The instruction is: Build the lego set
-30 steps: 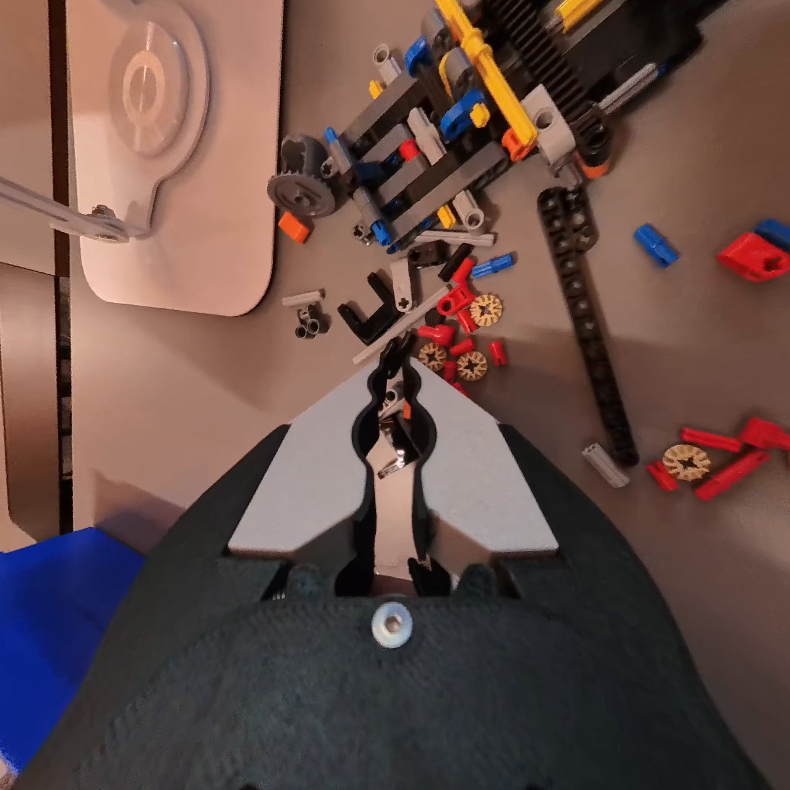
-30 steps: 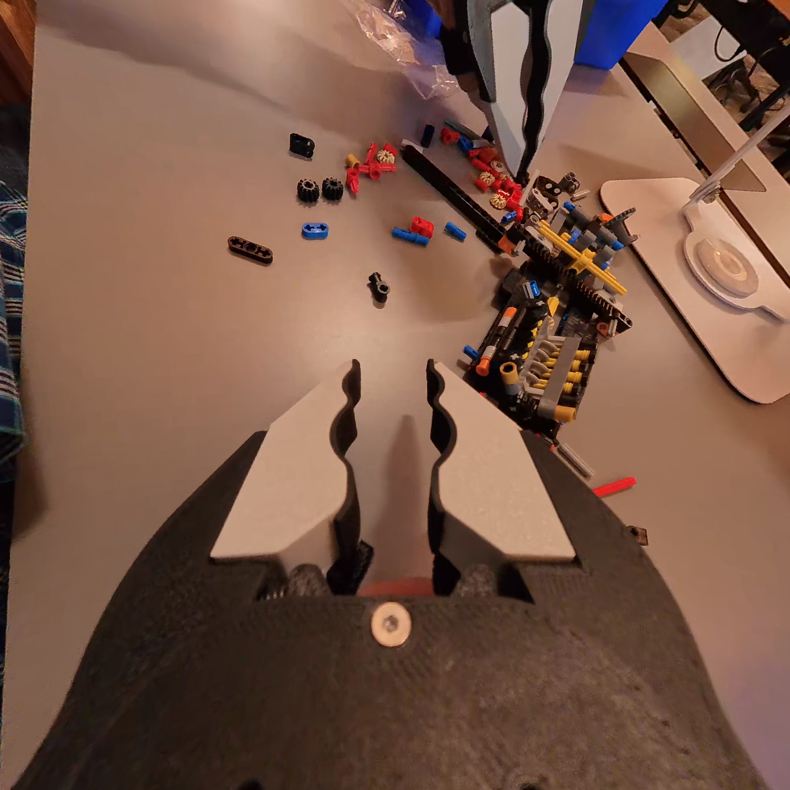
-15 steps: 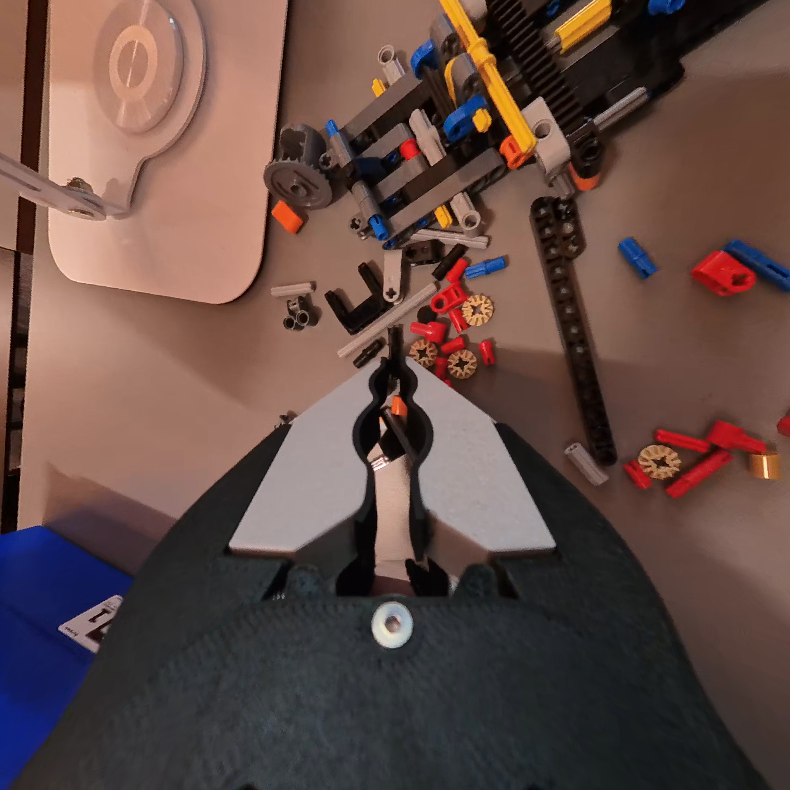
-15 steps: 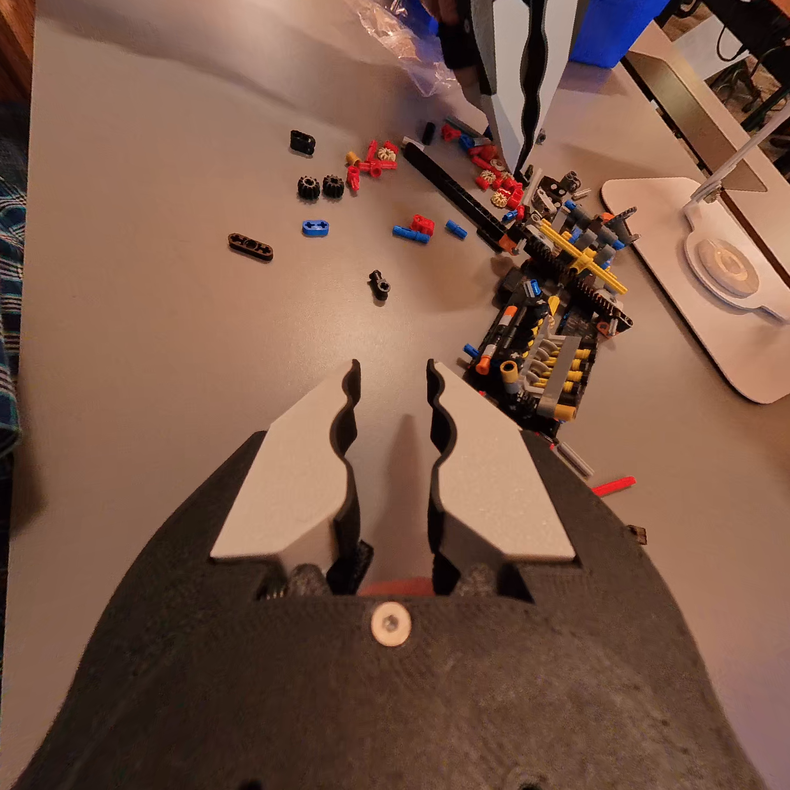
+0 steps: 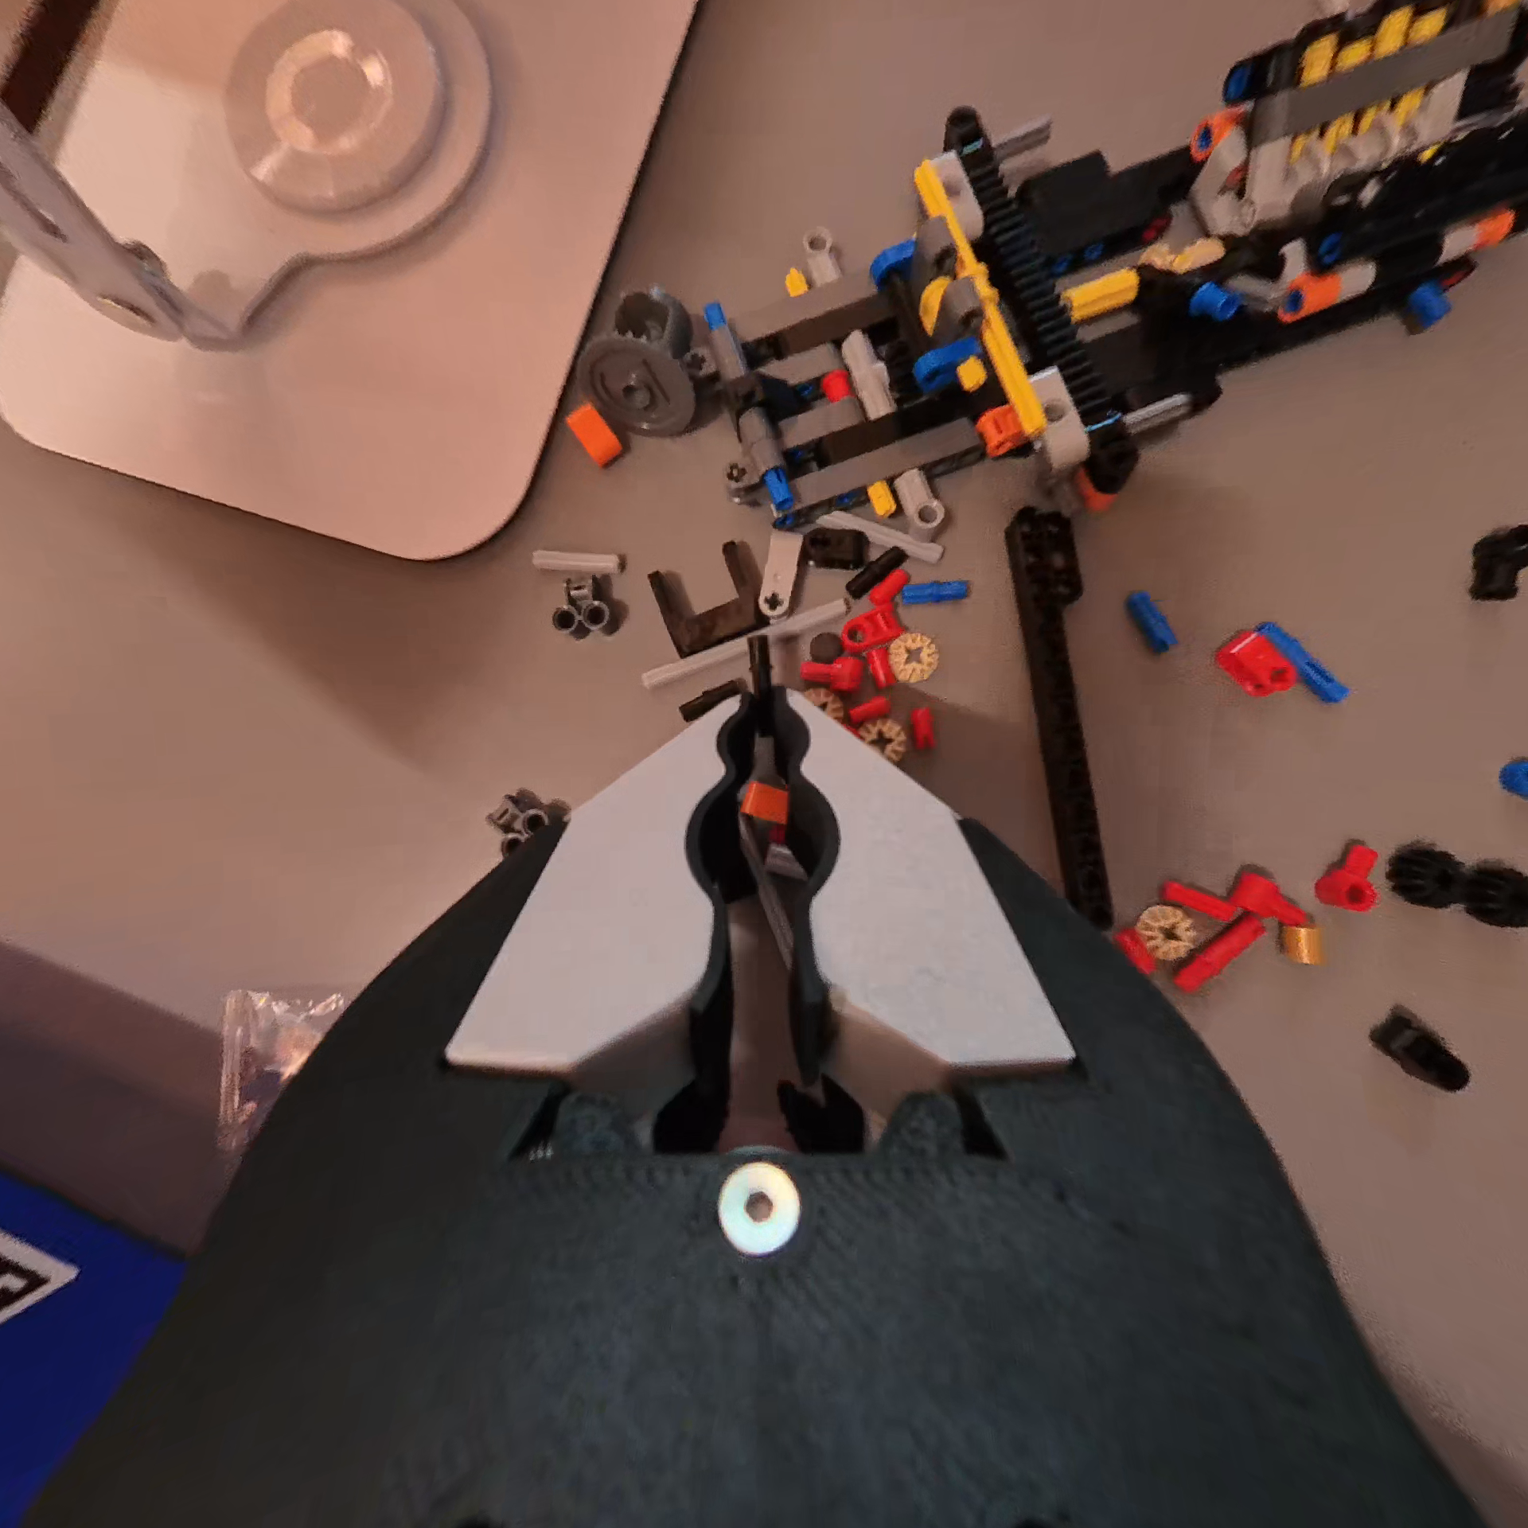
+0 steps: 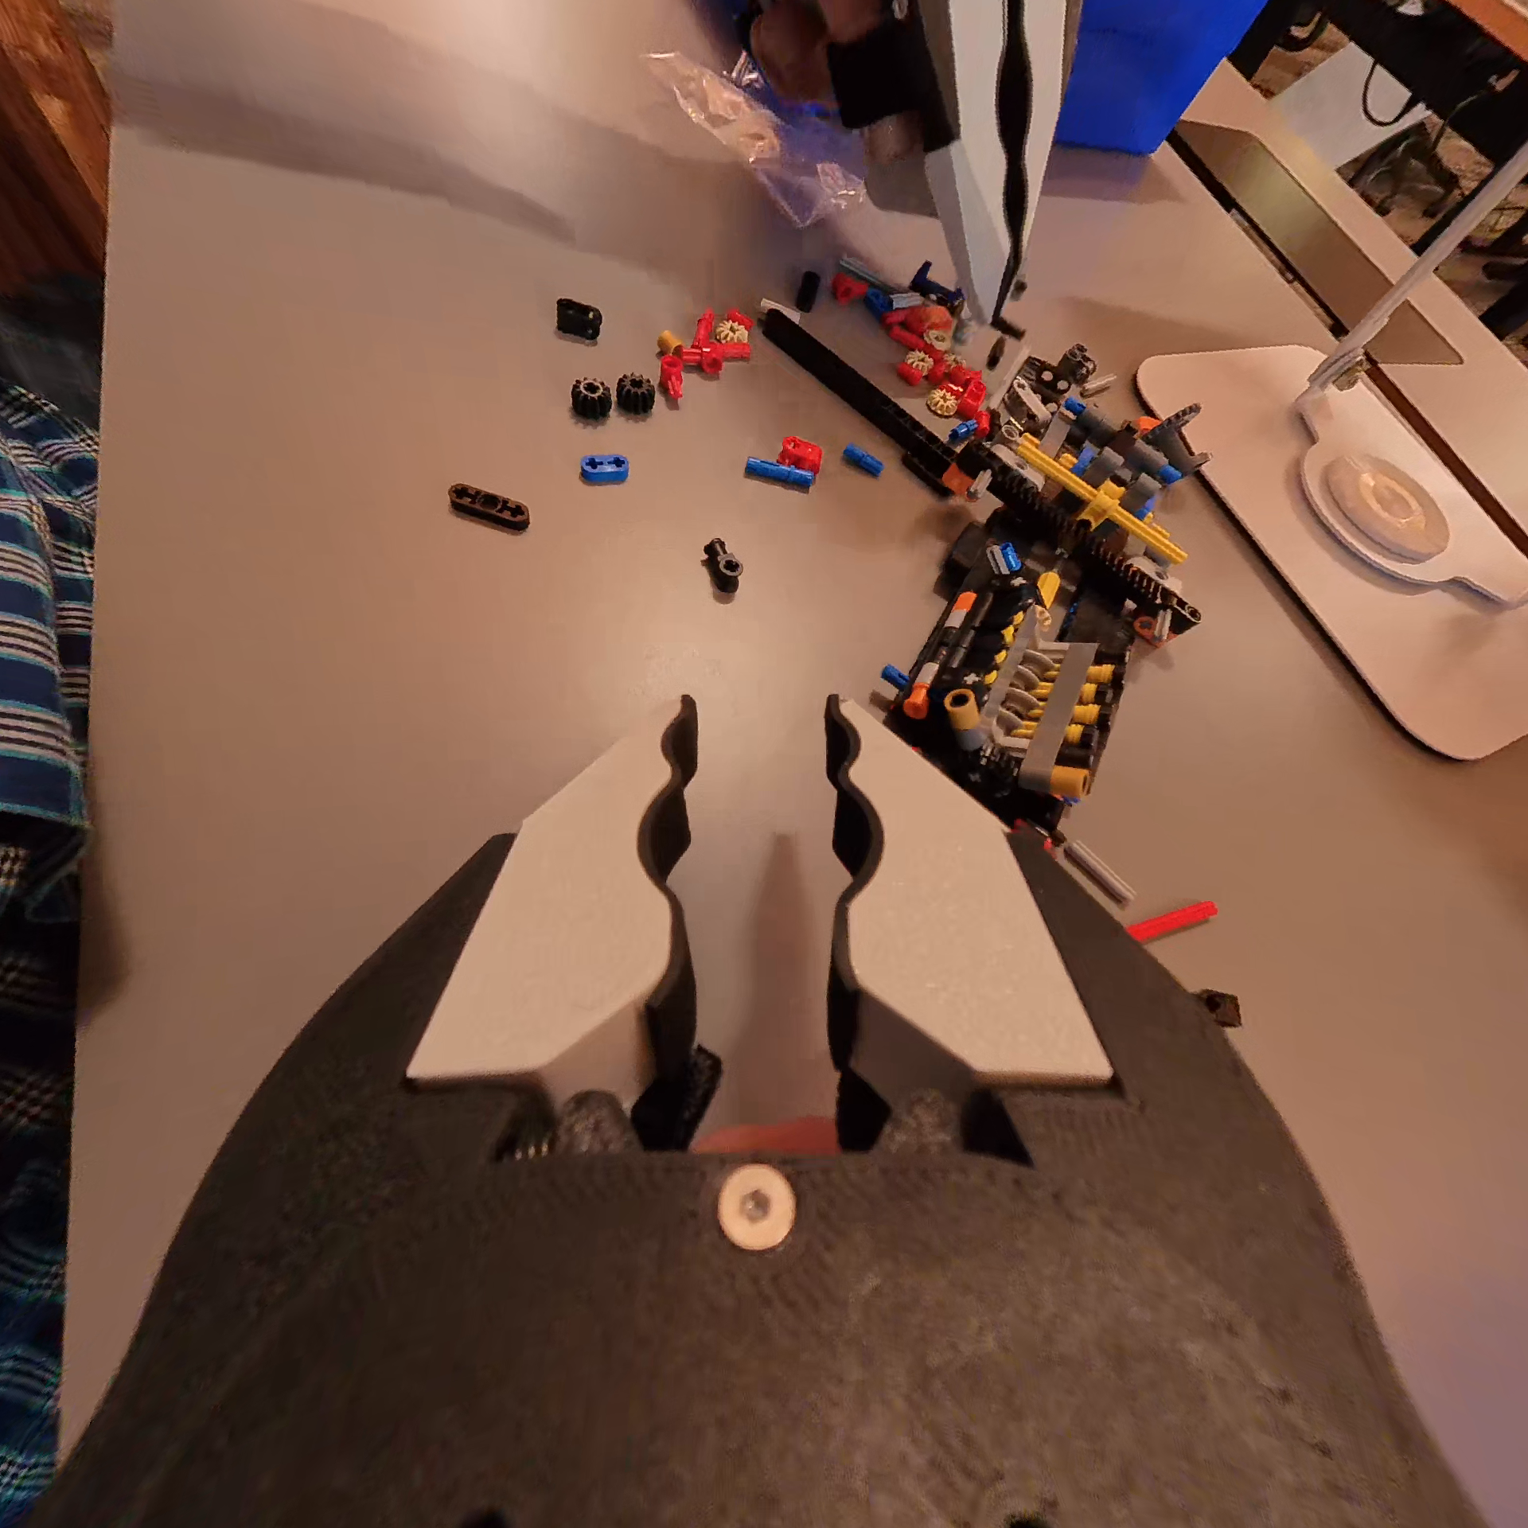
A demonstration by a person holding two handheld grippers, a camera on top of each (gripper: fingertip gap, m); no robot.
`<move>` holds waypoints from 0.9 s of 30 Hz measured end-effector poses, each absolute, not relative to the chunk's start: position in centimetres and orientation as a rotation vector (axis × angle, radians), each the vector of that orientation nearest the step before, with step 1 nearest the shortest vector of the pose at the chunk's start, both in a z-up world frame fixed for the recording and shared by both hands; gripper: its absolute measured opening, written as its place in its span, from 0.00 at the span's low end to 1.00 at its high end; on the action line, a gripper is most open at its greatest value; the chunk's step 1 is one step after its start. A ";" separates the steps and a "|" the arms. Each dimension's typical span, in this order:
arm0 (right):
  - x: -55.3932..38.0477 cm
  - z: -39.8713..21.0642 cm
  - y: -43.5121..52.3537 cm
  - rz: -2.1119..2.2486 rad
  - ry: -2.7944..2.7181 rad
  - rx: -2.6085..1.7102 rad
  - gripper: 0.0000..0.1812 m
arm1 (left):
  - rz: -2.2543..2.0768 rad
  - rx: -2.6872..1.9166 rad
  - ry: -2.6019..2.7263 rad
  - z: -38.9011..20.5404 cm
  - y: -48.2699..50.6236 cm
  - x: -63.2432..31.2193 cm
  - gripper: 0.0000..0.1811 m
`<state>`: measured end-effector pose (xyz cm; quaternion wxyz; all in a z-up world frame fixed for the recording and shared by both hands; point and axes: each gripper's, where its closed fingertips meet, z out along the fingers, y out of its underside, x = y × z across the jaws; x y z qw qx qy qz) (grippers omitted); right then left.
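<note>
- The table is showing a smooth, matt grey surface.
- The lego model is gleaming as glossy plastic.
- The right gripper is looking rough, matt, printed plastic.
- The bag is crinkling as clear film.

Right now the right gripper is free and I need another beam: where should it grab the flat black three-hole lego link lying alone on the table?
Take the flat black three-hole link across its narrow middle, coming straight down with the open right gripper. It lies flat, apart from other pieces, so its long sides are free.
</note>
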<state>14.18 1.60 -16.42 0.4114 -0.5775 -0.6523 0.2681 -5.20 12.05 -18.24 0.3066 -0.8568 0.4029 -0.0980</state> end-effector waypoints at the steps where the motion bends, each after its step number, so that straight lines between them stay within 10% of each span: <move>1: 14.3 -16.3 1.6 0.674 -1.639 -1.453 0.16 | -0.256 -2.247 1.056 -17.6 11.8 -5.0 0.01; 27: 12.8 -11.4 1.0 1.158 -1.320 -1.536 0.08 | -0.289 -1.770 1.221 -12.2 0.9 12.6 0.01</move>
